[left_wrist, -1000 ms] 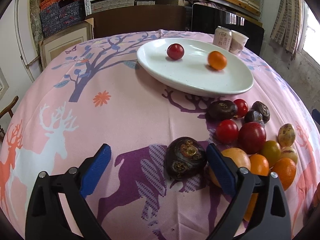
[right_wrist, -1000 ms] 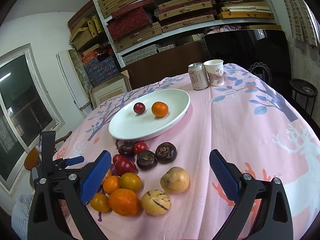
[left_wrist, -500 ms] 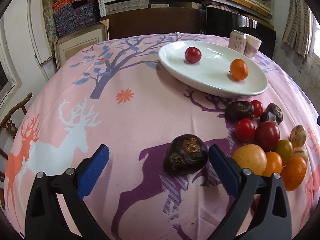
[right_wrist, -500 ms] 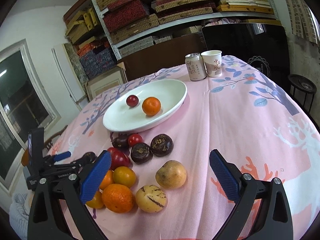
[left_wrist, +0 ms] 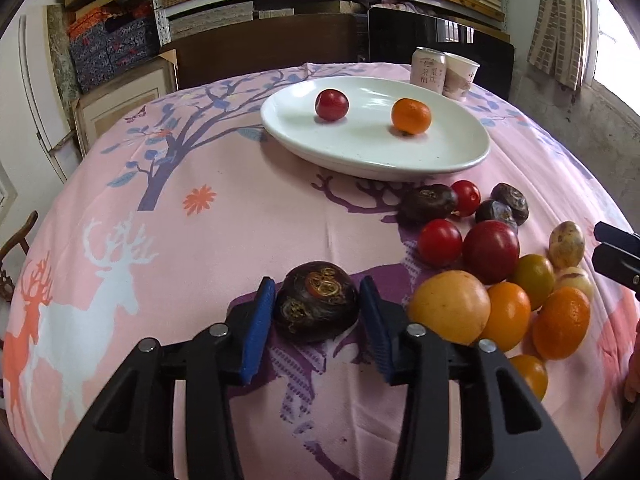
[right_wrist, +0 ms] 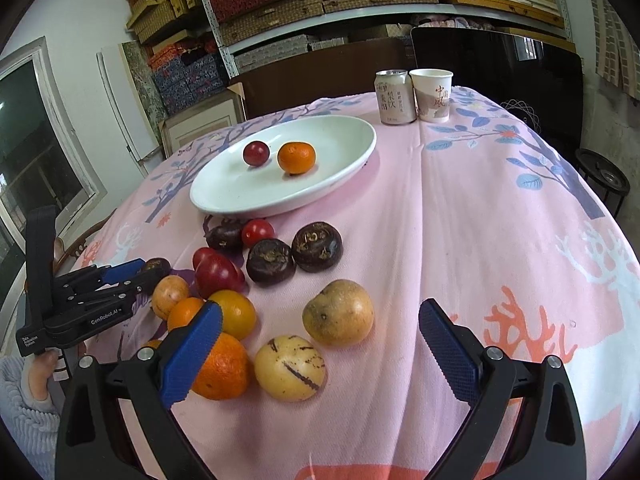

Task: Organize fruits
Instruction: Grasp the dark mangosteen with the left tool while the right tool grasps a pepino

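Observation:
My left gripper (left_wrist: 317, 304) is shut on a dark brown water chestnut (left_wrist: 316, 307) that rests on the pink tablecloth; it also shows in the right wrist view (right_wrist: 136, 270). A white plate (left_wrist: 440, 156) farther back holds a red fruit (left_wrist: 331, 105) and an orange (left_wrist: 411, 116). A pile of fruit (left_wrist: 488, 256) lies to the right. My right gripper (right_wrist: 320, 344) is open and empty, above a speckled yellow fruit (right_wrist: 290, 367) and a tan fruit (right_wrist: 338, 312).
A drink can (right_wrist: 394, 97) and a paper cup (right_wrist: 432, 94) stand behind the plate (right_wrist: 344, 168). Several dark chestnuts (right_wrist: 317, 246), tomatoes and oranges (right_wrist: 224, 364) lie between plate and grippers. The table edge curves away on all sides; shelves and a chair stand behind.
My left gripper's jaws have closed from wide open onto the water chestnut. My right gripper has moved a little forward over the fruit and stays open.

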`<state>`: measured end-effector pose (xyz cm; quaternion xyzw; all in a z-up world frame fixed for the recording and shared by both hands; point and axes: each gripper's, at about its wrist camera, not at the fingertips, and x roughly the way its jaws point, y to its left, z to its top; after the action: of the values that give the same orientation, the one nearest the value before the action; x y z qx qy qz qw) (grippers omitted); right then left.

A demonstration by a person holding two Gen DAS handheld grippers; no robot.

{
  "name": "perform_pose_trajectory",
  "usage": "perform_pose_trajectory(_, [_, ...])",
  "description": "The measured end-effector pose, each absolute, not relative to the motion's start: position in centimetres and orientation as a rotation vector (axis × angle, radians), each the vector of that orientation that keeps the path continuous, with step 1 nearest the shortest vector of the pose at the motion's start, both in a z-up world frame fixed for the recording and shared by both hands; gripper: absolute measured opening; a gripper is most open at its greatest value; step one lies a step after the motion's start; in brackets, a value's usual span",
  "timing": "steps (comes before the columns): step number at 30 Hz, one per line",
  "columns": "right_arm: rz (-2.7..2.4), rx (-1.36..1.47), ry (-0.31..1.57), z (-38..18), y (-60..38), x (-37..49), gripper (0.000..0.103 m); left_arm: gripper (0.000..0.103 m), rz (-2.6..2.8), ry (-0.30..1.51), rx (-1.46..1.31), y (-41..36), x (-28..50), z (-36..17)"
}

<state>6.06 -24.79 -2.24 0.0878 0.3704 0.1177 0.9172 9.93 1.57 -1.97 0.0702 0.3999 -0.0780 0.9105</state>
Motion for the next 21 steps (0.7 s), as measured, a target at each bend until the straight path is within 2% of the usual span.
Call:
perform_pose_trajectory(6, [0.237, 0.179, 0.773, -2.6, -25.0, 4.8, 0.098, 0.043, -0.177, 0.833, 0.116, 2.2, 9.3, -1.9])
perform_pose_trajectory(9, [0.229, 0.181, 0.794, -2.9, -25.1, 5.0, 0.086, 0.043, -0.173, 0.832, 0.117, 2.3, 8.9, -1.9])
perform_pose_trajectory(11, [0.226, 0.196, 0.811, -3.3, -25.3, 5.3, 0.074, 0.043, -0.172, 0.833, 0.117, 2.3, 8.9, -1.9])
perform_pose_trajectory(18, [0.195, 0.208, 0.852, -3.9, -25.5, 7.9, 0.067, 0.044, -0.153, 0.838, 0.149, 2.0, 9.0, -2.3])
perform_pose_trajectory(21, [0.203, 0.210, 0.875, -4.4, -25.2, 8.6, 0.055, 0.044, -0.144, 0.831, 0.167, 1.7, 8.9, -2.2])
